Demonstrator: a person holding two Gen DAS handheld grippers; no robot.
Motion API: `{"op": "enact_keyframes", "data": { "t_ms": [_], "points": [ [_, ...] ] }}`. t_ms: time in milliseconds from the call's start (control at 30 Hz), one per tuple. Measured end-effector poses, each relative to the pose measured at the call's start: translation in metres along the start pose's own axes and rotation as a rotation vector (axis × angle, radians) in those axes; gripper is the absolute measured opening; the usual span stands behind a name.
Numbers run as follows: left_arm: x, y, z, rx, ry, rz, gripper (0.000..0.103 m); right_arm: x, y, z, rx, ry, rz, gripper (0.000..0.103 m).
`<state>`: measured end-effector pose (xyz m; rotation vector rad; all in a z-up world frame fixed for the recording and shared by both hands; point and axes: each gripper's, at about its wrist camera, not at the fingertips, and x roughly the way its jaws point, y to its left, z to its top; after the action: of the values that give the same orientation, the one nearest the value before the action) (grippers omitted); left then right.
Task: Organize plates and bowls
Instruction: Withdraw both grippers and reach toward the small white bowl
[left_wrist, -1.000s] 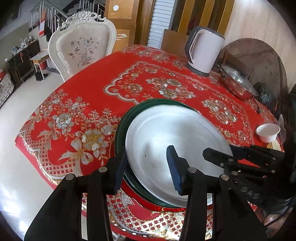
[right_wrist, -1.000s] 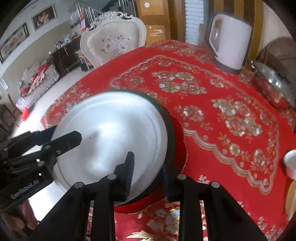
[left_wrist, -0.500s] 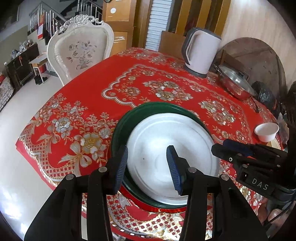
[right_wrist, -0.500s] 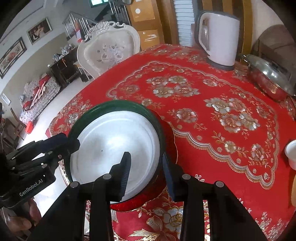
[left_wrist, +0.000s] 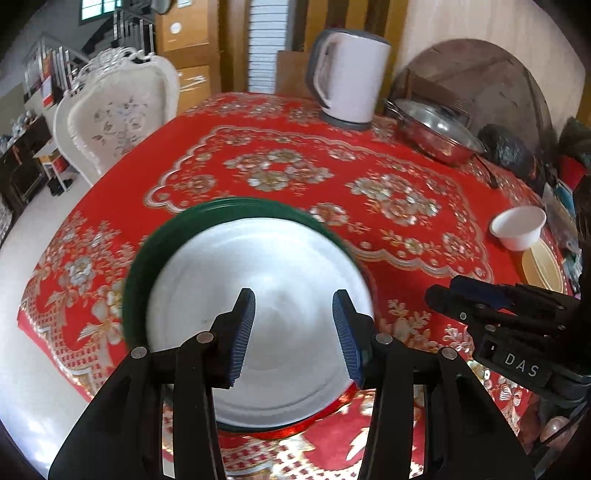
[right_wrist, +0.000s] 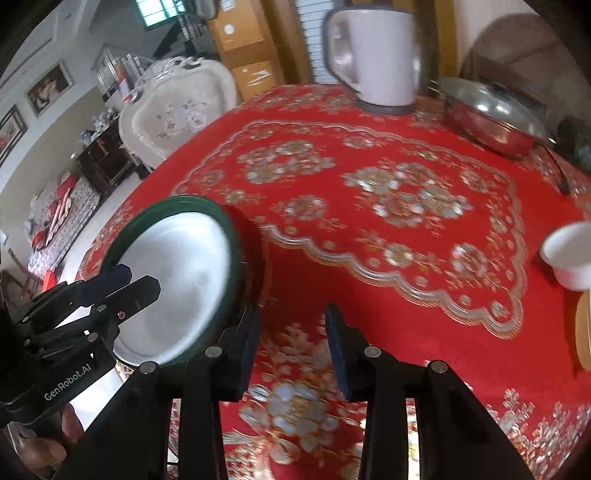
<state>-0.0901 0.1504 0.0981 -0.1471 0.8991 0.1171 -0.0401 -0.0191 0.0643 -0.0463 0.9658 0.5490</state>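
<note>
Plates (left_wrist: 258, 306) stacked — both grippers free.
Left gripper (left_wrist: 293, 332) opening, right gripper (right_wrist: 291, 339) open, both empty; next, bowl (left_wrist: 519, 227) at two o'clock.

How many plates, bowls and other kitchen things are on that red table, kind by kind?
Plates, stacked near the table's edge: 3 (white plate, green plate, red plate)
Beige plate at the right: 1
White bowl: 1
Kettle: 1
Lidded steel pan: 1
Total: 7
</note>
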Motion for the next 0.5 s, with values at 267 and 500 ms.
{"op": "enact_keyframes", "data": {
  "t_ms": [267,500],
  "points": [
    [0.013,-0.056,0.008,0.088,0.018,-0.066,0.061,-0.016,-0.053,-0.015,0.113,-0.019,-0.032,0.038],
    [0.03,-0.119,0.023,0.169,0.055,-0.152,0.062,-0.036,-0.098,-0.026,0.197,-0.043,-0.08,0.038]
  ]
}}
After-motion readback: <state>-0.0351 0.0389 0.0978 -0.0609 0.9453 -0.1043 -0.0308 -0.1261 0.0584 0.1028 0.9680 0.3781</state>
